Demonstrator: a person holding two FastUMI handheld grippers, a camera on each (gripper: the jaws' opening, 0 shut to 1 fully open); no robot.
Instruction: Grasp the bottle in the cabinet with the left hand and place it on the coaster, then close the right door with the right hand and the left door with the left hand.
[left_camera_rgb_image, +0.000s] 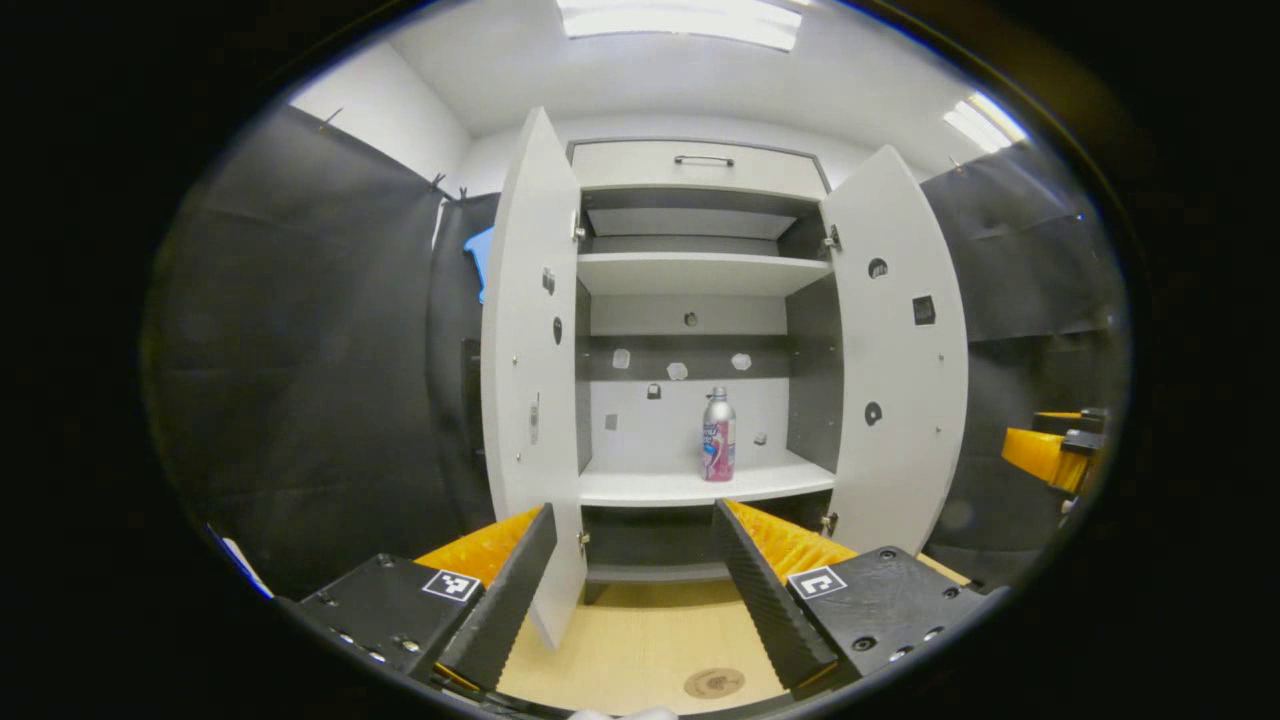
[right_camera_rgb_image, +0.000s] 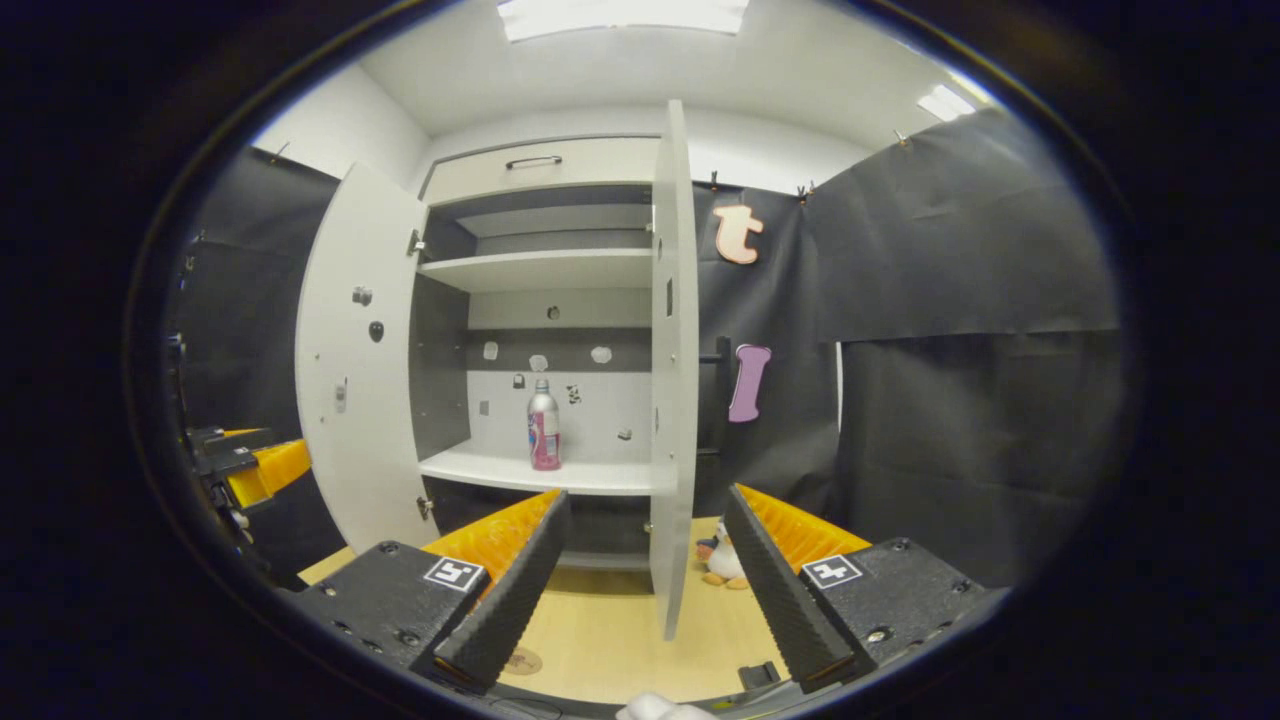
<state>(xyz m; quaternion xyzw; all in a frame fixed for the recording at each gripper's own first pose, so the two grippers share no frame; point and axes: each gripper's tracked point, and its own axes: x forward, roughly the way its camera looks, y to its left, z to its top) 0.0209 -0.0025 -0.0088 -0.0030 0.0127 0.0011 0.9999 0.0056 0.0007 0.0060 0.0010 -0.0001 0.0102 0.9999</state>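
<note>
Step 1, reach: left gripper (left_camera_rgb_image: 635, 530) released, right gripper (right_camera_rgb_image: 645, 520) released; bottle (left_camera_rgb_image: 718, 436) frame centre, approach straight, clasp mid-body.

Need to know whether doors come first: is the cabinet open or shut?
Open: both cabinet doors, left door and right door, swing outward, exposing the upright bottle on its shelf.

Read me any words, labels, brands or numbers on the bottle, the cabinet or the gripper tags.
Bottle label: printed, too small and blurred to read.
Left gripper square tags: black-and-white marker patterns, no words.
Right gripper square tags: marker patterns too.
Cabinet: no readable text.
</note>
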